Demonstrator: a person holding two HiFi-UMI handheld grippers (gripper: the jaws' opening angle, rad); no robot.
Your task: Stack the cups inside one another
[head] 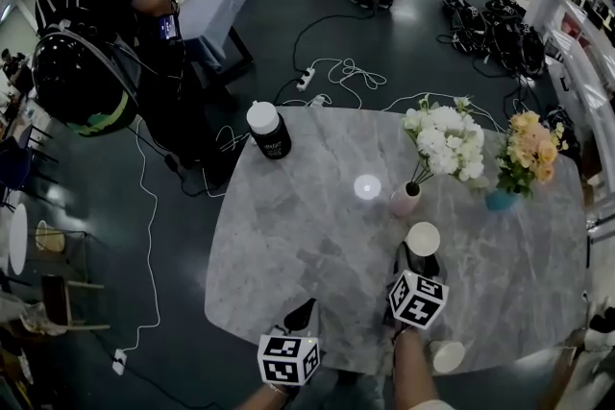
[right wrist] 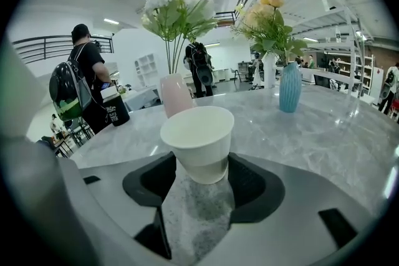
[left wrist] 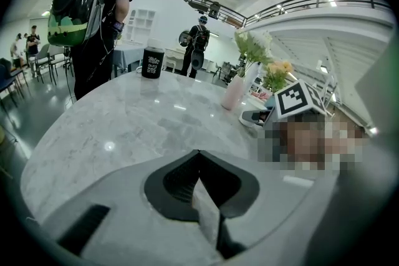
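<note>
A white paper cup (right wrist: 198, 137) stands upright between the jaws of my right gripper (right wrist: 198, 165), whose dark pads press its lower part on both sides. In the head view this cup (head: 423, 239) is right of the table's middle, just ahead of the right gripper (head: 421, 262). A second white cup (head: 447, 357) sits near the table's front edge, to the right of my right arm. My left gripper (head: 304, 312) is over the front edge, left of the right one. Its jaws (left wrist: 199, 156) meet at the tips with nothing between them.
On the marble table (head: 298, 235) stand a pink vase (head: 405, 199) with white flowers, a blue vase (head: 500, 200) with yellow flowers, and a black canister with a white lid (head: 269, 132) at the far left. A person with a backpack (head: 86, 43) stands beyond the table. Cables (head: 336, 77) lie on the floor.
</note>
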